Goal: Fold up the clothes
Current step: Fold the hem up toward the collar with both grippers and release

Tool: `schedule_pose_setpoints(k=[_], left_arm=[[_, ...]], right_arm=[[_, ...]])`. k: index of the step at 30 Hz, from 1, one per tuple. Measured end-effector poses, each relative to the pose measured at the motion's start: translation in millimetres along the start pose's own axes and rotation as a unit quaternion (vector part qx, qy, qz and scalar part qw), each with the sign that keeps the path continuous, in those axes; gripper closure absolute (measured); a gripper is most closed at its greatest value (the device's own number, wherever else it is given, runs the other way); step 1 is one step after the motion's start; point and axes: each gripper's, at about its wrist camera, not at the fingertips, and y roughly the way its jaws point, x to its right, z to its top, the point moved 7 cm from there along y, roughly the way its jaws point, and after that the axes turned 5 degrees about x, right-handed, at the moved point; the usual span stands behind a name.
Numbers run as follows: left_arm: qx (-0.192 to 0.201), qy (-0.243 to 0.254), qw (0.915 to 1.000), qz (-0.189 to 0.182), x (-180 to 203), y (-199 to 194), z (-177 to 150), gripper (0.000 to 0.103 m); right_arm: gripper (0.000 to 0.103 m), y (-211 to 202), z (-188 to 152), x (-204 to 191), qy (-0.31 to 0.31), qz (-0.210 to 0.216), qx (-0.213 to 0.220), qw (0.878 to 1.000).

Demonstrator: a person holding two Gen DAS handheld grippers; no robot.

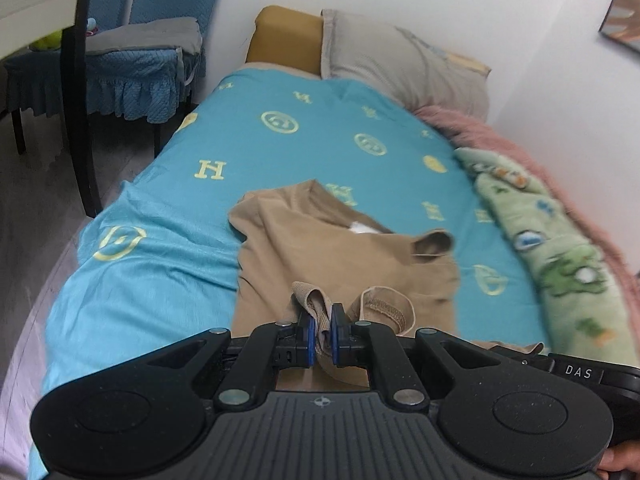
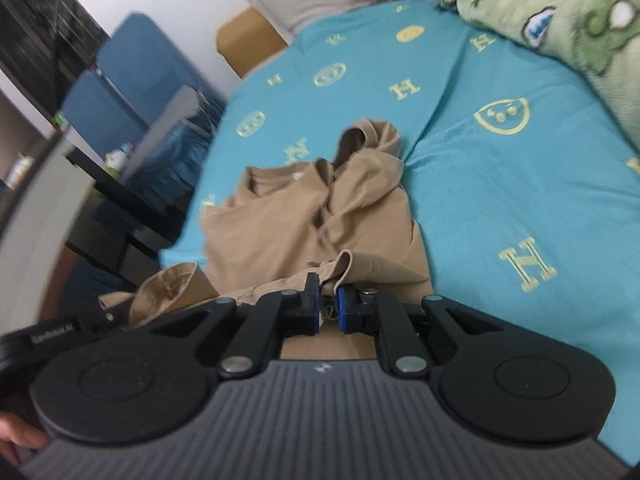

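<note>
While your left claw (image 1: 322, 322) is clenched on a bunched hem of the tan shirt (image 1: 320, 248), your right claw (image 2: 328, 300) pinches another edge of it. That shirt lies crumpled mid-bed on the teal sheet (image 1: 168, 280). Beyond the shirt sits a grey pillow (image 1: 400, 60); to its right a green blanket (image 1: 560, 248); to its left, off the bed, a blue chair (image 1: 132, 60).

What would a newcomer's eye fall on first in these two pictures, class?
The tan garment lying rumpled mid-bed on the turquoise sheet, its near edge pinched by both the left gripper and the right gripper. Then the green cartoon blanket along the wall side.
</note>
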Motion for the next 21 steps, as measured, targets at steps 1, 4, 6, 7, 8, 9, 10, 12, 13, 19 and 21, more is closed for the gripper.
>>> schedule_pose_setpoints(k=[1, 4, 6, 7, 8, 9, 10, 12, 13, 19, 21], left_arm=[[-0.004, 0.004, 1.0000, 0.005, -4.3, 15.9, -3.4, 0.095], [-0.034, 0.030, 0.9987, 0.025, -18.2, 61.7, -22.3, 0.095], [-0.042, 0.042, 0.9979, 0.026, -24.9, 83.1, -34.7, 0.094], [-0.046, 0.052, 0.9973, 0.026, -26.6, 90.0, -41.0, 0.094], [-0.042, 0.065, 0.9966, 0.028, -26.3, 92.7, -45.4, 0.094], [-0.032, 0.074, 0.9964, 0.028, -24.8, 91.4, -47.0, 0.094], [-0.027, 0.078, 0.9962, 0.028, -23.5, 89.2, -48.3, 0.094], [-0.019, 0.089, 0.9954, 0.029, -21.0, 83.9, -50.2, 0.093], [-0.017, 0.098, 0.9946, 0.031, -19.0, 79.9, -50.9, 0.088], [0.014, 0.131, 0.9909, 0.028, 4.0, 32.1, -47.4, 0.031], [0.026, 0.143, 0.9892, 0.023, 14.2, 9.2, -45.2, 0.018]], right_arm=[[0.091, 13.1, -1.4, 3.3, -0.007, -0.004, -0.003, 1.000], [0.091, 52.4, -5.4, 13.1, -0.026, -0.016, -0.010, 0.999], [0.090, 78.6, -8.1, 19.7, -0.040, -0.024, -0.016, 0.999], [0.090, 86.0, -12.4, 21.2, -0.052, -0.026, -0.012, 0.998], [0.091, 86.4, -18.1, 20.0, -0.069, -0.027, 0.000, 0.997], [0.091, 85.3, -21.9, 18.1, -0.082, -0.028, 0.013, 0.996], [0.091, 84.5, -23.7, 16.0, -0.092, -0.032, 0.020, 0.995], [0.089, 83.4, -23.1, 11.7, -0.104, -0.043, 0.021, 0.993], [0.089, 81.5, -22.0, 9.9, -0.108, -0.047, 0.022, 0.993], [0.062, 47.0, -10.8, 2.4, -0.112, -0.065, 0.049, 0.990], [0.023, 26.3, -6.7, -2.9, -0.114, -0.063, 0.069, 0.989]])
